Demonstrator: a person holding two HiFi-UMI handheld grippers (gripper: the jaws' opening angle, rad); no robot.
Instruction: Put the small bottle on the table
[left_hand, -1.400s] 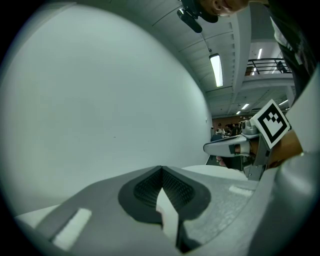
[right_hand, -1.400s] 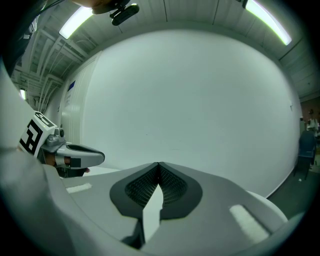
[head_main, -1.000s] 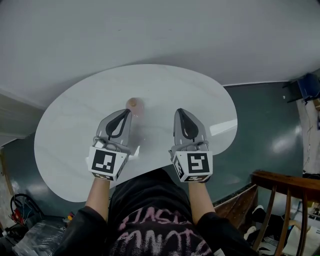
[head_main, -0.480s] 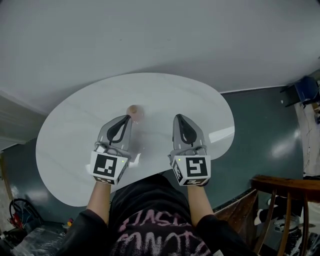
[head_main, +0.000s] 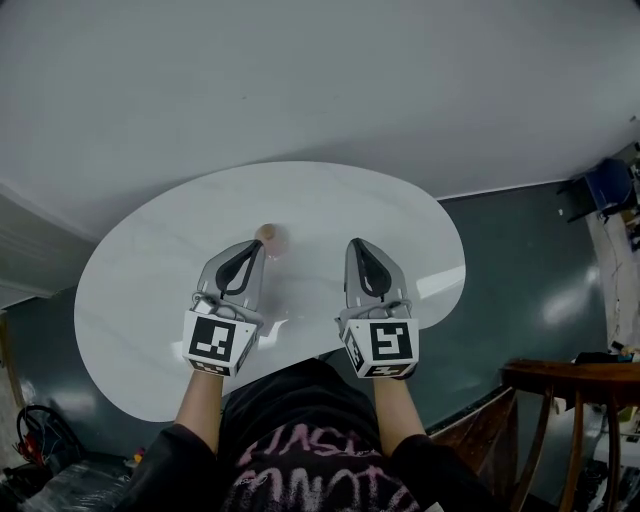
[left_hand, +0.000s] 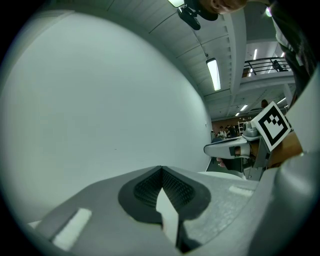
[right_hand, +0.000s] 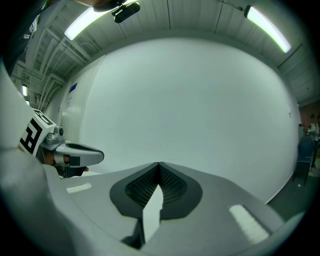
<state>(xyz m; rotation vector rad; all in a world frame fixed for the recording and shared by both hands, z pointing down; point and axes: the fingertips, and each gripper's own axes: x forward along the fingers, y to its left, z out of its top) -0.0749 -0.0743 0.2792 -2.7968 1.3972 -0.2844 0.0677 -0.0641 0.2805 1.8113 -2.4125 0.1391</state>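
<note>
A small clear bottle with a tan cap stands upright on the white oval table. My left gripper is shut and empty, with its tip just short of the bottle on the near left side. Level with it to the right, my right gripper is also shut and holds nothing. In the left gripper view the jaws meet against a white wall, and the right gripper shows beside them. The right gripper view has its closed jaws and the left gripper. Neither gripper view shows the bottle.
The table stands on a dark floor in front of a pale wall. A wooden chair is at the lower right, cables lie at the lower left, and a blue object sits at the right edge.
The table and bottle have slid lower in the head view as the camera shifted. Both grippers stay shut and keep about the same place relative to the bottle.
</note>
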